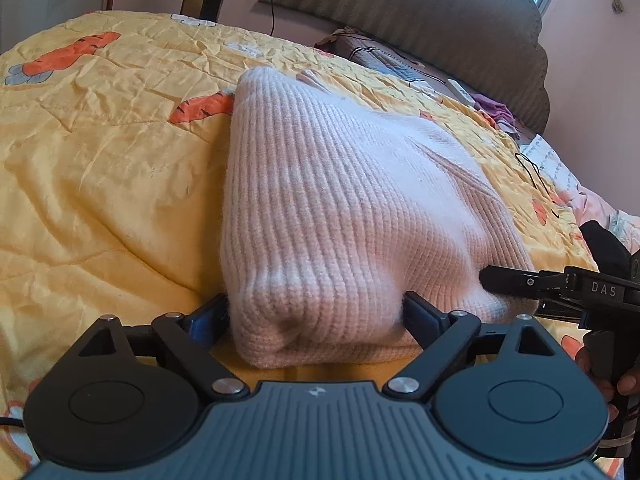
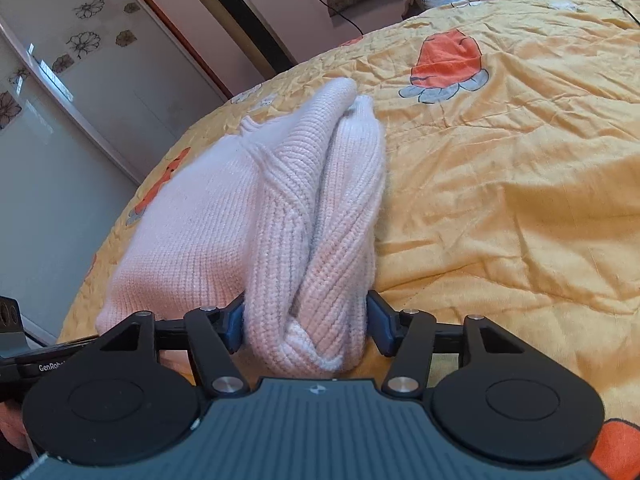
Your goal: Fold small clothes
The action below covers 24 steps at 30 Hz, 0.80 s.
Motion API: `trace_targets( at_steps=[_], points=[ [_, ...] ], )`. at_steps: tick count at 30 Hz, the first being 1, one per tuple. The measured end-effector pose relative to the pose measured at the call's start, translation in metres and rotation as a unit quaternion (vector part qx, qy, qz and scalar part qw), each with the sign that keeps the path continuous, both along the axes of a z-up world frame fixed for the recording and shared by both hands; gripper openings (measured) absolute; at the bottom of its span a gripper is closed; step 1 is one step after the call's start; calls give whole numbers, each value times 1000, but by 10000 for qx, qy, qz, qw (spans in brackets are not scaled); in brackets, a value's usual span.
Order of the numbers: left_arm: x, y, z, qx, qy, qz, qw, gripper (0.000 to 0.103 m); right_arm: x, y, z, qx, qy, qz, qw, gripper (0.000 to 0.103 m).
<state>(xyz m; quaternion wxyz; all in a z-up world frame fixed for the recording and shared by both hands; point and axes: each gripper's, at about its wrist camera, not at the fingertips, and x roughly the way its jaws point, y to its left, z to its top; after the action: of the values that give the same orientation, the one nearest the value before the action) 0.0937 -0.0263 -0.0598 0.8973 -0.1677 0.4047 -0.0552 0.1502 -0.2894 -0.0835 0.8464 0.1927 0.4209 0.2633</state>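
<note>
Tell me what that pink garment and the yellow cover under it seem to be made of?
The pink garment looks like soft knitted yarn, perhaps wool or acrylic: ribbed rows and fuzzy fibres show along its edges. The yellow cover looks like thin woven cotton or polyester, quilted: it has a slight sheen, fine crinkles and stitched lines, with printed orange carrots. Neither fibre can be confirmed by sight.

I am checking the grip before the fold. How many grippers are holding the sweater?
2. The left gripper holds the sweater's bunched near corner; the right gripper holds the doubled ribbed edge beside it.
</note>
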Motion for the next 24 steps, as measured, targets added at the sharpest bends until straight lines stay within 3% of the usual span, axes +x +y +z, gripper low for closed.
trace_targets(
  at_steps=[4,9,13,14,17,19,22,24],
  points=[
    [-25,11,25,100,-310,109,9994,91,-11,-7,18,48,-2,-325,9995,70],
    [-37,2,58,374,-1051,-93,9937,92,-35,-8,68,-63,-959,-634,9934,71],
    [-17,-26,45,715,-1026,-326,9916,91,-27,19,81,185,-1101,-219,9935,75],
    [-12,-31,38,754,-899,-377,9924,91,-23,28,78,105,-1058,-136,9942,75],
    [-10,-42,17,1397,-862,-400,9856,92,-11,51,56,-314,-810,165,9961,75],
    [-4,-31,1,1235,-556,-271,9904,94,-17,54,41,-637,-1196,332,9902,67],
    [-7,-6,1,414,-282,-33,9987,94,-19,56,42,-762,-1210,405,9889,66],
    [-25,-4,12,617,-581,27,9964,93,-22,59,50,-888,-1169,389,9884,64]
  ],
)
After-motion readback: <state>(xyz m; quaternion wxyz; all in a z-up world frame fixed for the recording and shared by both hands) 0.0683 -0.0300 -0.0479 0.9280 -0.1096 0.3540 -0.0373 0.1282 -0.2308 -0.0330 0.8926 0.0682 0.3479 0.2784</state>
